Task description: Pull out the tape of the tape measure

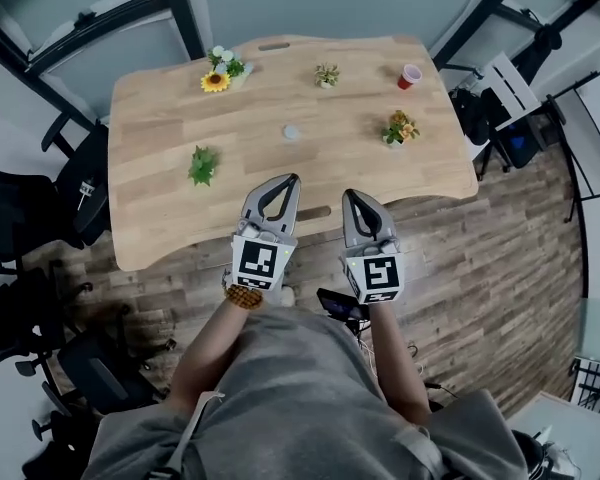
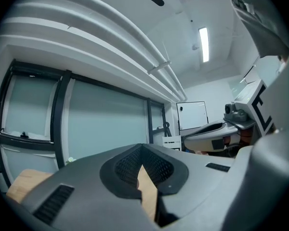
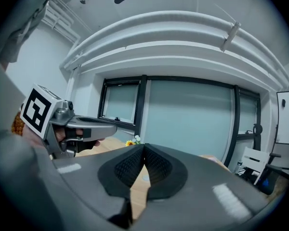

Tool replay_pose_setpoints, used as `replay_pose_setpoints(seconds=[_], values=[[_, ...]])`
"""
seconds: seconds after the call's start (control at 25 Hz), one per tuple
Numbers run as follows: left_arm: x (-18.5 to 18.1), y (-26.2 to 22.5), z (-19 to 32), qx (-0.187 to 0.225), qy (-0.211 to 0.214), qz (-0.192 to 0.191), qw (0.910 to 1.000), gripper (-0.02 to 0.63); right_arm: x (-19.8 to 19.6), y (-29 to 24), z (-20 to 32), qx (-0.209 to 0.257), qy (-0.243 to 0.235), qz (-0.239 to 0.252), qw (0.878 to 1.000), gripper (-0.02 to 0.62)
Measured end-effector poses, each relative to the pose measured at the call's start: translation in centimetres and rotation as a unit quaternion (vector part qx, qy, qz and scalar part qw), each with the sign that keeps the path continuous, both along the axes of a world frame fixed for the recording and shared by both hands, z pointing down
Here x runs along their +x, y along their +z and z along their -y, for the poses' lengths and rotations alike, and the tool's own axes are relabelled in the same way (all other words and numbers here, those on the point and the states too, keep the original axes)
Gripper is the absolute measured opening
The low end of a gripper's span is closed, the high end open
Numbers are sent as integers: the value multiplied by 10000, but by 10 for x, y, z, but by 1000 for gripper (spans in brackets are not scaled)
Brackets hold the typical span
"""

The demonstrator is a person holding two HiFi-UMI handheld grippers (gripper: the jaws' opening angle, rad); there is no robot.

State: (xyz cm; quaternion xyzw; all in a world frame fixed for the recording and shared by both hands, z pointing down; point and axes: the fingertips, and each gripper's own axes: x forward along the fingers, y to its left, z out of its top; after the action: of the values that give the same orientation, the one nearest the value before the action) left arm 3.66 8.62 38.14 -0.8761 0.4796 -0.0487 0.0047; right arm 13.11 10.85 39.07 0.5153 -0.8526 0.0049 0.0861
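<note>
- The person stands at the near edge of the wooden worktop (image 1: pixel 160 218) with a gripper in each hand, both pointing roughly level across it.
- The left gripper (image 1: pixel 290 180) has its jaws pressed together, with nothing between them.
- The right gripper (image 1: pixel 351 195), just beside it, is likewise closed and empty.
- The tape measure (image 1: pixel 291 131), a small round pale grey thing, lies alone near the middle of the worktop, beyond both gripper tips and apart from them.
- Around it stand a sunflower pot (image 1: pixel 218 76), a leafy green plant (image 1: pixel 202 165), a flowering plant (image 1: pixel 400 128) and a red cup (image 1: pixel 409 76).
</note>
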Motion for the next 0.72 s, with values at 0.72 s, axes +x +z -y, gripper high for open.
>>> replay_pose_setpoints(seconds=[0.72], values=[[-54,33,148,-376,-275,-450,9979,9,-37,23,131,-400,-727,-976,9918,11]])
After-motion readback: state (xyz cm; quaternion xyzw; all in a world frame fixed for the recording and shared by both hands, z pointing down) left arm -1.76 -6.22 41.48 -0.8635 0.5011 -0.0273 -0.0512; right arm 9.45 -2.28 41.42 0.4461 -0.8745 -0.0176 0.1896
